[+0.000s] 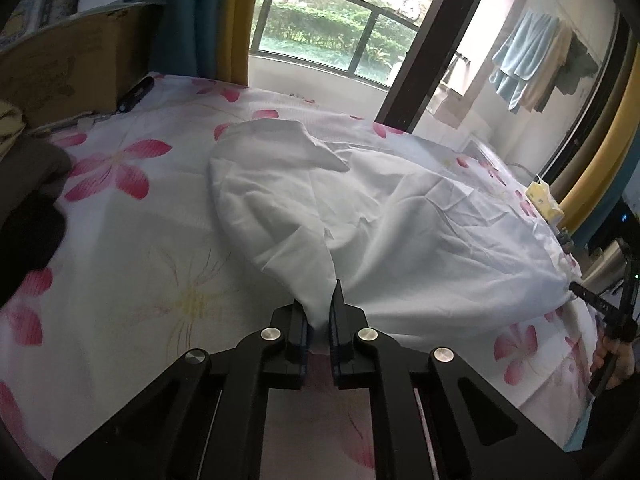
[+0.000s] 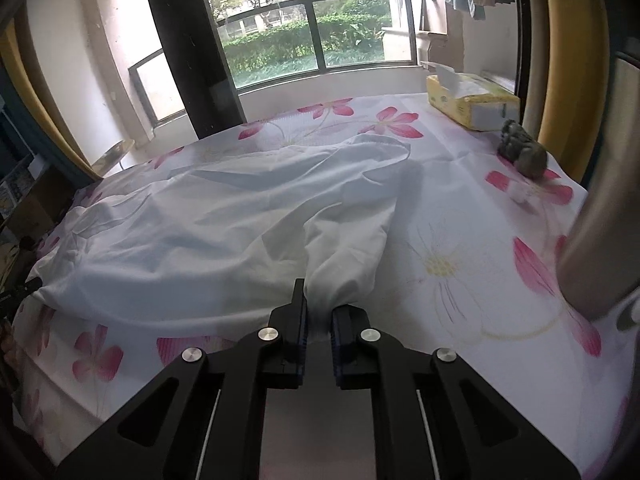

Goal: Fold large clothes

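Pink-flowered bedsheet (image 1: 120, 240) fills both views below a balcony window (image 2: 320, 32). Across its middle lies the white garment (image 1: 360, 208), rumpled. At lower centre of the left view, the left gripper (image 1: 320, 320) is clamped on a gathered corner; the right gripper (image 2: 319, 320) pinches another corner likewise. Only the left view shows a cardboard box (image 1: 68, 68), upper left; only the right shows a yellow tissue pack (image 2: 472, 100), upper right.
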Tool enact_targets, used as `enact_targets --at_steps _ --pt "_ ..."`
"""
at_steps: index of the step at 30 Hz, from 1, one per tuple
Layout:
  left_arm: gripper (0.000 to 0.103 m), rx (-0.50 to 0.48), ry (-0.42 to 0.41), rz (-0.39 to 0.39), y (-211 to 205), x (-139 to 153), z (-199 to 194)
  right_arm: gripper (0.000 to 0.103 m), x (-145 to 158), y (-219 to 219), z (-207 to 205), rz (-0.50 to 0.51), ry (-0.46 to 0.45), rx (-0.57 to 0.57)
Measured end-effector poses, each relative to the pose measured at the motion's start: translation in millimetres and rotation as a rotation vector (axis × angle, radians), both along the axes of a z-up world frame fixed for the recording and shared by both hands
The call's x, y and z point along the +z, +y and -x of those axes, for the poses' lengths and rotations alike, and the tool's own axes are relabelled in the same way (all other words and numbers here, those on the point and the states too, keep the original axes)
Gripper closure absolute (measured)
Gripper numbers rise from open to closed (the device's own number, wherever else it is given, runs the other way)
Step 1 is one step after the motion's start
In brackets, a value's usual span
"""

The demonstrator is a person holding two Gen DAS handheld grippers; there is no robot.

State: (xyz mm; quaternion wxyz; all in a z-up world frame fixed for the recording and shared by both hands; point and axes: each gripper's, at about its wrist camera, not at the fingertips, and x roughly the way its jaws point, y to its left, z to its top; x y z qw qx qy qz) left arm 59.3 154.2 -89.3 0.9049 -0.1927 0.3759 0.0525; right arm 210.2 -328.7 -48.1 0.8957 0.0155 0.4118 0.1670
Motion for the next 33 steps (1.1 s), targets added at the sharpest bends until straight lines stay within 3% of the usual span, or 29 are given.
enact_targets --at_steps 13,19,21,23,26,31,33 --pt "0.094 -0.019 0.02 0.016 -14.9 -3.5 45.9 0.094 -3.9 -15.8 50.5 0.04 0.016 -0.02" --pt "0.093 -0.084 0.069 0.017 -24.2 -8.6 69.3 0.094 -5.7 -25.5 73.0 0.068 0.024 -0.031" --pt "0.087 -0.11 0.095 0.015 -26.1 -11.5 74.1 0.093 -7.7 -28.0 78.7 0.077 0.031 -0.032" --pt "0.071 -0.108 0.103 -0.001 -24.5 -9.3 78.2 0.092 -9.6 -29.6 81.0 0.082 0.041 -0.032" --pt "0.055 -0.087 0.073 -0.017 -17.6 -0.1 85.5 0.087 -8.8 -31.7 81.2 0.08 0.063 -0.051" --pt "0.05 -0.031 0.015 -0.051 6.8 16.8 83.6 0.075 11.4 -29.6 81.6 0.124 0.046 -0.066" --pt "0.05 -0.013 0.015 -0.062 16.3 19.0 75.0 0.058 22.2 -29.4 79.6 0.151 0.023 -0.085"
